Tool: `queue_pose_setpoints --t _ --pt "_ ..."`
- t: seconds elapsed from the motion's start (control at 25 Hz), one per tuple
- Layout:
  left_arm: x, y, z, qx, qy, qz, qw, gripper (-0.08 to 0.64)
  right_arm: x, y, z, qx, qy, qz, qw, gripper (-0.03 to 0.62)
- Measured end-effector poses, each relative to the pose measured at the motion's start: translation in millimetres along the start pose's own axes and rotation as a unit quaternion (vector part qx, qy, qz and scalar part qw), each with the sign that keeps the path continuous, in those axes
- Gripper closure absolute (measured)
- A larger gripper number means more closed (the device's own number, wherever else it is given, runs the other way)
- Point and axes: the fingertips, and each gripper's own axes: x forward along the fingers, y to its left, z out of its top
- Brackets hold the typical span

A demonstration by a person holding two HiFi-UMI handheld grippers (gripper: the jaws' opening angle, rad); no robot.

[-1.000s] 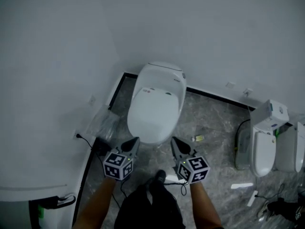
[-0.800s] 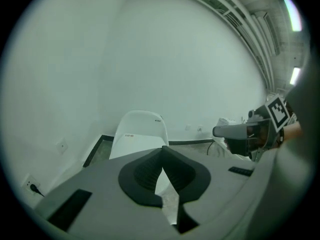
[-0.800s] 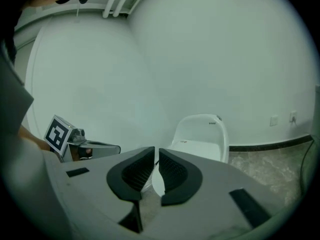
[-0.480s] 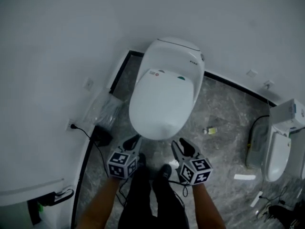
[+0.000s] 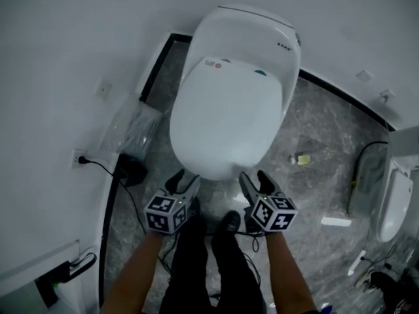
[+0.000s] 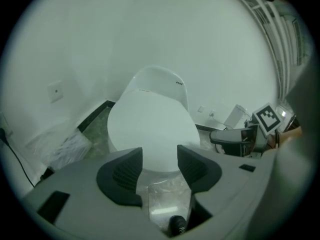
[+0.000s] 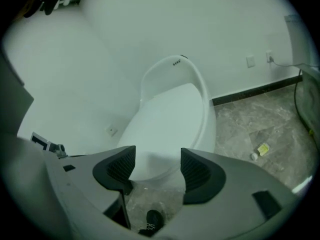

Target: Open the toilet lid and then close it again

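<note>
Approach stage: left gripper (image 5: 185, 181), right gripper (image 5: 255, 178), jaws just opened, empty, lower centre, near front edge of closed toilet lid (image 5: 226, 120); next, probably clasping that edge.

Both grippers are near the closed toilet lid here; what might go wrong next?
The left gripper and right gripper have just been opening, with nothing between their jaws. The toilet lid has a smooth, rounded front edge, so a grip may slip. The black adapter and its cord lie near the person's shoes, a possible snag.
</note>
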Motion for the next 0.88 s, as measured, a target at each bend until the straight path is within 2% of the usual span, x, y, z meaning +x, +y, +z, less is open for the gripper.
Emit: queue_pose_setpoints --t 0.12,0.28,0.44,0.64,0.88 --pt "9 4 -20 -0.001 0.016 -0.005 0.9999 0.330 16 -11 -16 0.035 0.010 -0.008 0.999 0.301" --pt "16 6 -36 -0.008 0.026 -0.009 0.9996 0.328 29 -20 -27 0.087 0.007 -0.024 0.996 0.301" --pt "18 6 -45 -0.016 0.032 -0.009 0.9993 0.328 36 -12 -30 0.091 0.006 -0.025 0.996 0.301" --pt "19 5 -50 -0.019 0.038 -0.007 0.9991 0.328 34 -14 -27 0.120 -0.001 -0.041 0.992 0.302" --pt "23 -3 -54 -0.014 0.049 -0.014 0.9986 0.328 28 -10 -19 0.143 0.000 -0.039 0.989 0.313"
